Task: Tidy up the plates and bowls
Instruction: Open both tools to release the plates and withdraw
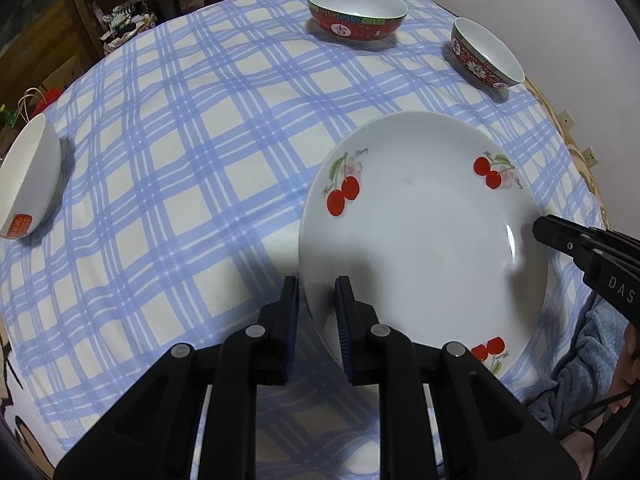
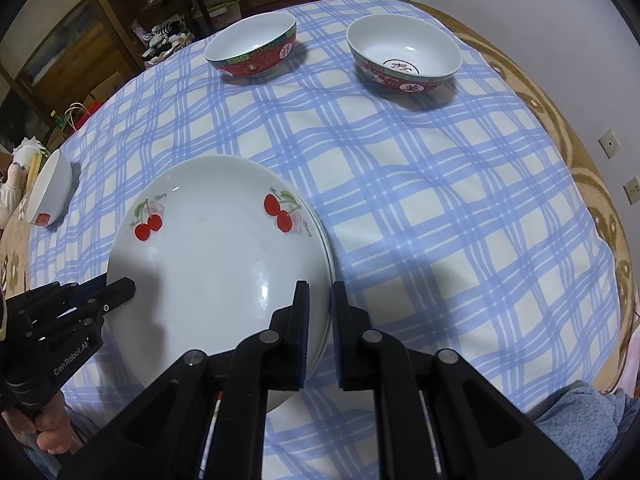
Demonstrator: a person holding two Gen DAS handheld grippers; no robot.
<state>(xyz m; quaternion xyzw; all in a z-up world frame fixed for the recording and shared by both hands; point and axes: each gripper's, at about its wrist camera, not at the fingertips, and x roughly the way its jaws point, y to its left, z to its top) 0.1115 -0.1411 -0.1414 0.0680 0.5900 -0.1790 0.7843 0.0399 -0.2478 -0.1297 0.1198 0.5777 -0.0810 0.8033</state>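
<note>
Left wrist view: your left hand-held gripper [image 1: 317, 308] and right hand-held gripper [image 2: 320, 312] each pinch opposite rims of the cherry plate [image 1: 424, 248], jaws narrow, balancing it above the bench [image 1: 180, 184] for stacking

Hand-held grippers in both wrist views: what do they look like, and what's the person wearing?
Both are matte black plastic linkages with silver pivot pins and dark blue pads. The left hand-held gripper carries white "GenRobot.AI" lettering; the right hand-held gripper shows white "DAS". The person wears a fuzzy light-blue sleeve.
</note>
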